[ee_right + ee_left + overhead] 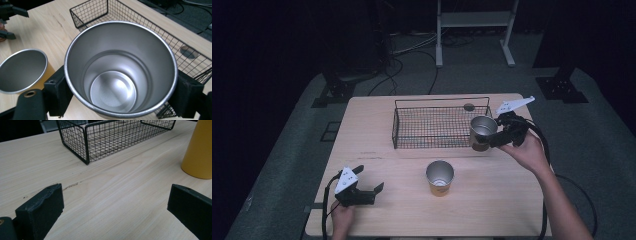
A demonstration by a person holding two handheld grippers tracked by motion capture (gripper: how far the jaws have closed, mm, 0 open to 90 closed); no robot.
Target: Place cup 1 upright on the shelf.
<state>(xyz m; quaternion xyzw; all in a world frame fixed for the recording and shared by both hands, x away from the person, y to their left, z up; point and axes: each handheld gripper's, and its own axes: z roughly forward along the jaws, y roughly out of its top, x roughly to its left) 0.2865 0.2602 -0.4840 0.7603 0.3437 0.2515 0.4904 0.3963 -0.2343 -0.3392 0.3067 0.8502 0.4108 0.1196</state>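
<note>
Here the right gripper [492, 136] has its jaws pinching a steel cup [482, 132] by the outer wall, one jaw on each side, as the right gripper view shows. The cup is upright, mouth up, empty, held above the table [377, 165] at the right end of the wire basket [412, 127], just over its corner. A second cup [440, 177] with a yellow outside stands on the table in front of the basket. The left gripper [369, 192] rests well to the left of that cup, jaws spread with nothing between them.
</note>
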